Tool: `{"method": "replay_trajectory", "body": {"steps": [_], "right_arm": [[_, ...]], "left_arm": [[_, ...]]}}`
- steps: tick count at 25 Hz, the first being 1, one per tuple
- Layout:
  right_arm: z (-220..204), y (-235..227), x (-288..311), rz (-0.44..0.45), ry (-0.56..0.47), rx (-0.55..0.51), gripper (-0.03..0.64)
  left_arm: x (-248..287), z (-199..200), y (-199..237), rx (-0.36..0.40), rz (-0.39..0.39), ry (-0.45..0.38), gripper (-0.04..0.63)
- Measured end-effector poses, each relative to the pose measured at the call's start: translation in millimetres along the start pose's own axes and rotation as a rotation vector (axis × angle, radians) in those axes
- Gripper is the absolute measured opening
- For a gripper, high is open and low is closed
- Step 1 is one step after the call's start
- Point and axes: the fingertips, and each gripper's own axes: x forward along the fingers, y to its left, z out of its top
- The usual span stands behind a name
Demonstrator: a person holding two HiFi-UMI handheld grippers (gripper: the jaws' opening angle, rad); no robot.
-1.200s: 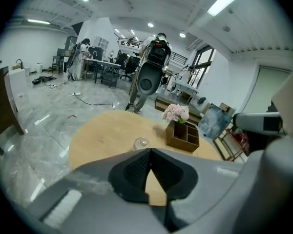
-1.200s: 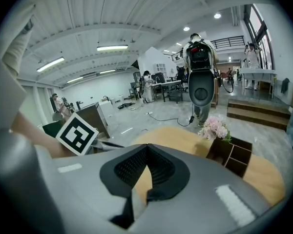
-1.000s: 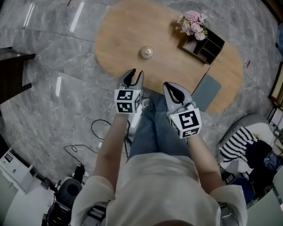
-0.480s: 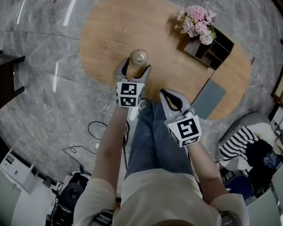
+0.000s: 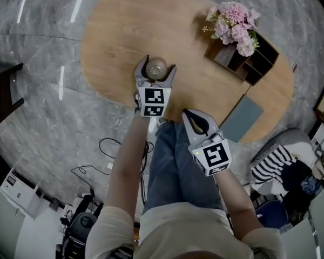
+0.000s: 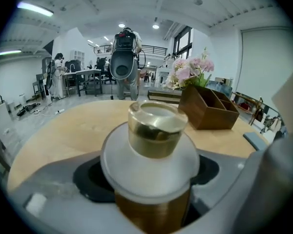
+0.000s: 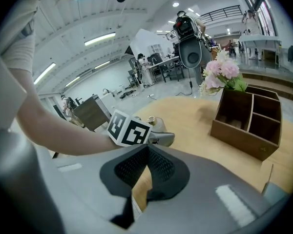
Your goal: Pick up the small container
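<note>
Head view: small container [image 5: 156,68] sits between opening left tongs [image 5: 156,65].

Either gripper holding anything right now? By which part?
Nothing is held. The left gripper has its jaws opening around the small container, which stands on the table, not gripped. The right gripper is shut and empty.

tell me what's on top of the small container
A wide frosted white lid sits on the small container, with a clear round knob rising from it. The lid covers the opening, so any contents cannot be seen.
</note>
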Motion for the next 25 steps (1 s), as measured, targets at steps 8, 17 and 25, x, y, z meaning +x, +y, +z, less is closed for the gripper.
{"method": "replay_trajectory", "body": {"steps": [8,17,25], "right_arm": [[-1.3,-1.7,3.0,0.015,-0.004,0.011,-0.002],[5.5,4.7,-5.1,0.008,-0.022,0.006,-0.002],[18.5,19.7,-24.5,-0.018,-0.063,-0.010,-0.002]], "left_arm": [[2.1,-7.7,2.8,0.032,0.039,0.023,0.348],[-1.9,-12.2,-2.8,0.034,0.005,0.083,0.347],[-38.5,-18.2,-22.1,-0.019,-0.032,0.106,0.347]]}}
